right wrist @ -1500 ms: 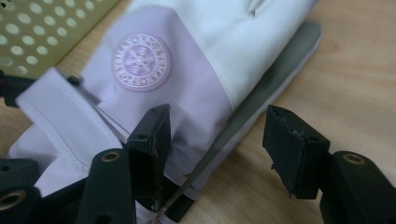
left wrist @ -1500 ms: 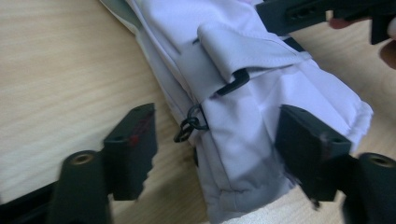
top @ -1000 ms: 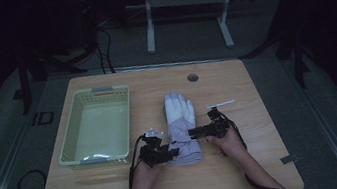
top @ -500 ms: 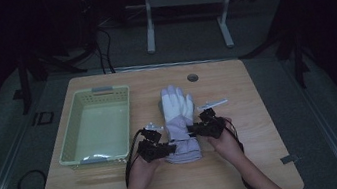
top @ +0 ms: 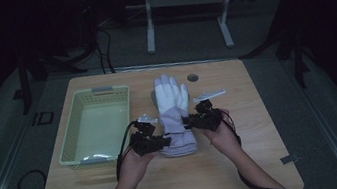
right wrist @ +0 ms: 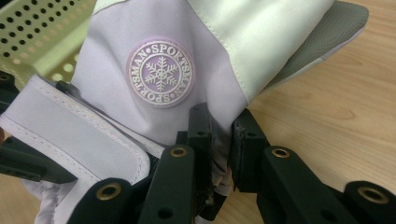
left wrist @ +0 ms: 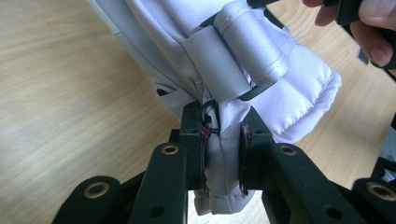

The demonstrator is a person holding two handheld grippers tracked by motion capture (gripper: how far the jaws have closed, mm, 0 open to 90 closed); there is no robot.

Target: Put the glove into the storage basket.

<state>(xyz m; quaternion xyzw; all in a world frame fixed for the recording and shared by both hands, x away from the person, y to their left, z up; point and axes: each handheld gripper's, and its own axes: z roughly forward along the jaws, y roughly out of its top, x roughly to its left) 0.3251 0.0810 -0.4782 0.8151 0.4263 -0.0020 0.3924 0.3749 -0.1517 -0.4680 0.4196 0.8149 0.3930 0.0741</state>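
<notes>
1. Jaws of the left gripper (left wrist: 222, 140) have just been closing and now pinch the padded cuff of the glove (left wrist: 261, 79), fabric bunched between the pads; a black clip loop sits just above them.
2. Jaws of the right gripper (right wrist: 219, 135) have likewise just been closing and clamp the glove's opposite edge, below a round snowflake badge (right wrist: 161, 72) lettered SPORTSMAN.
3. From the high view the left gripper (top: 156, 143) and right gripper (top: 195, 119) flank the cuff of the glove (top: 172, 105) near the desk's middle; its fingers point toward the far edge.
4. Left of the glove, a pale green basket (top: 71, 149) stands by the desk's (top: 247, 163) left edge.
</notes>
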